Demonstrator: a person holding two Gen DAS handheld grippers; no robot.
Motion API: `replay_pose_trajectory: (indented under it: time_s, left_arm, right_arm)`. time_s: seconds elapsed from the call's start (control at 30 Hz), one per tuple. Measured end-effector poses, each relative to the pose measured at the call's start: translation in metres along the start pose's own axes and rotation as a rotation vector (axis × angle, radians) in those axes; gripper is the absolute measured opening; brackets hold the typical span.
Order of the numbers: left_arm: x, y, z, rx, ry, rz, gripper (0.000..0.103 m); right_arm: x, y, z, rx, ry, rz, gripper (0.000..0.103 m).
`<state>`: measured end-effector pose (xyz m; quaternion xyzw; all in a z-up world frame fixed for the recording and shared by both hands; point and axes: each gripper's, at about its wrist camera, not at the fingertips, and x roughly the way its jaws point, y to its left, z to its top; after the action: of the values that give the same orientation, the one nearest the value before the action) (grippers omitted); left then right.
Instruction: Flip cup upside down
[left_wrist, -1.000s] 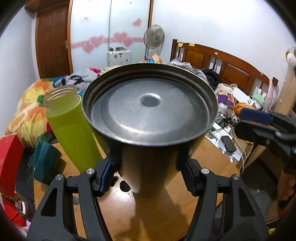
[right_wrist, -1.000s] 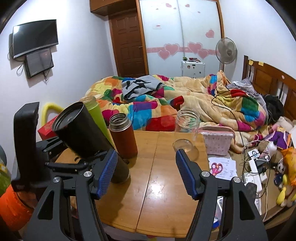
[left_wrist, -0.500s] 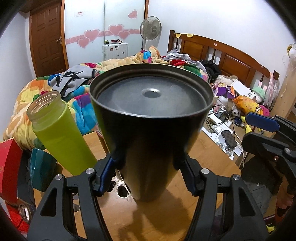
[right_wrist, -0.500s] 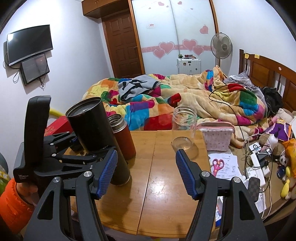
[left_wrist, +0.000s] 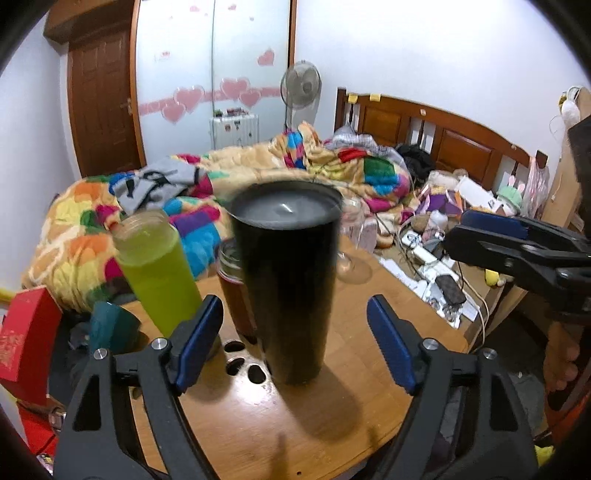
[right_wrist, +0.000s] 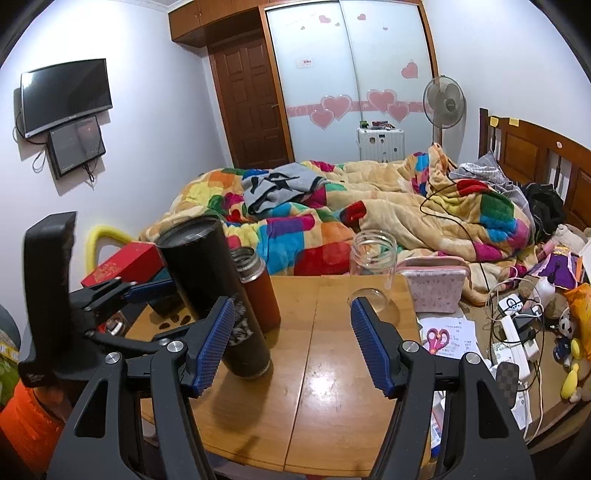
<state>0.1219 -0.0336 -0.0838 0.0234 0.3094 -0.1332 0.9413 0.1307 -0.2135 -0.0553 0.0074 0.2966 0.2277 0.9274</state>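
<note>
The left tool (left_wrist: 295, 343) is spread wide, its blue pads (left_wrist: 197, 345) standing clear on either side of the dark cup (left_wrist: 291, 280) and touching nothing. The cup stands on the wooden bench (left_wrist: 258, 417) with its closed base uppermost and its wider end down, between the two pads but apart from both. Just behind it to the left stands a green bottle (left_wrist: 155, 269), and a reddish-brown flask (left_wrist: 232, 288) stands close behind the cup, partly hidden by it. A clear glass jar (left_wrist: 351, 225) is further back on the right. The right tool (right_wrist: 291, 343) is also wide open and grips nothing; its pads hang over bare bench (right_wrist: 332, 387), with the cup (right_wrist: 214, 295) just beyond its left pad and the flask (right_wrist: 258, 291) beside that. The glass jar (right_wrist: 373, 273) stands near the far edge of the bench, beside a pink pouch (right_wrist: 436, 286). Behind the bench lies a bed with a many-coloured quilt (right_wrist: 369, 221).
</note>
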Motion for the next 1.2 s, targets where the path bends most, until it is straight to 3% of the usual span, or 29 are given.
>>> replay_pose_trajectory:
  time_s: [0.17,0.27,0.47,0.63,0.9,1.2]
  left_arm:
    - [-0.041,0.009,0.008,-0.023,-0.107,0.059,0.089]
    - [-0.065,0.012,0.012,-0.04,-0.193,0.119,0.096]
    - [-0.097,0.017,0.017,-0.086,-0.298,0.162,0.103]
    - [-0.107,0.015,0.017,-0.099,-0.33,0.197,0.103]
    - [-0.103,0.012,0.01,-0.123,-0.352,0.224,0.103]
    - [-0.101,0.01,0.011,-0.118,-0.359,0.219,0.103]
  right_arm:
    - [-0.013,0.007,0.009,-0.005,-0.041,0.006,0.063]
    - [-0.024,0.013,0.015,-0.012,-0.085,0.003,0.077]
    - [-0.046,0.025,0.027,-0.026,-0.167,-0.006,0.088]
    - [-0.06,0.04,0.03,-0.065,-0.224,-0.021,0.103]
    - [-0.061,0.049,0.029,-0.082,-0.236,-0.013,0.103]
    - [-0.052,0.033,0.027,-0.031,-0.22,-0.02,0.103]
